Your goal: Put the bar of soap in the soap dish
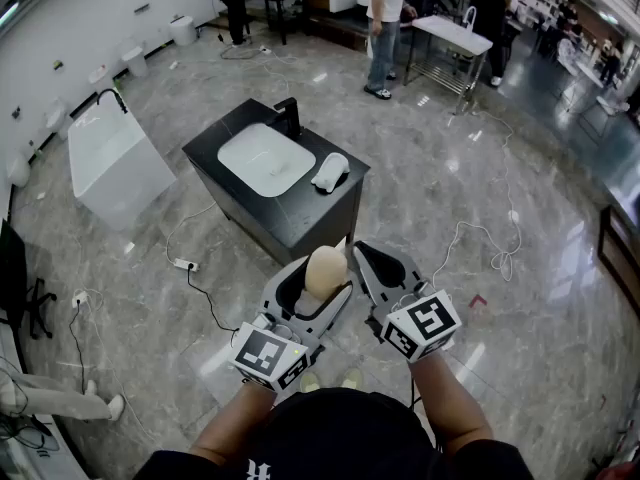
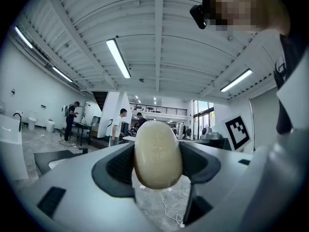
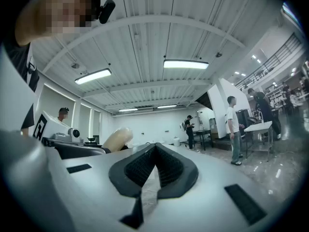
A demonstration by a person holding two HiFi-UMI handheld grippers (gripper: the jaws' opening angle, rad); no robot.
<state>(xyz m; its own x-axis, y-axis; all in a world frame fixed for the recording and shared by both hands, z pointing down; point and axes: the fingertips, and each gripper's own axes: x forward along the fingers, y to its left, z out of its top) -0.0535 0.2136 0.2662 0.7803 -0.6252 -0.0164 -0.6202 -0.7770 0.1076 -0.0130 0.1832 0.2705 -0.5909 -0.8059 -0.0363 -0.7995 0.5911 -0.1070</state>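
Soap [image 1: 325, 271] is standing on end between the pads of my left tongs [image 1: 322, 280]. Both pads are pressing on its sides, so these tongs are gaping wide around it. I am holding it level in front of me, well apart from the vanity [image 1: 300, 218].

My right tongs [image 3: 155, 149] are hanging just beside the left pair, at their 3 o'clock, without touching them. Their jaws are lying together at the tips, with nothing between them. In the right gripper view the soap is showing at 9 o'clock of those closed tips.

The black vanity is standing at 12 o'clock of both tongs, across a stretch of grey floor [image 1: 480, 198]. A white basin [image 1: 265, 160] is sitting in its top, with a black tap [image 1: 288, 118] rising at the basin's 12 o'clock. The white dish [image 1: 331, 171] is resting on the black top at 3 o'clock of the basin, just beside it. I cannot tell whether anything is lying in it.

A white tub [image 1: 110, 163] is standing at 9 o'clock of the vanity. People [image 1: 384, 18] are standing far off at 12 o'clock, near a white table [image 1: 455, 36].
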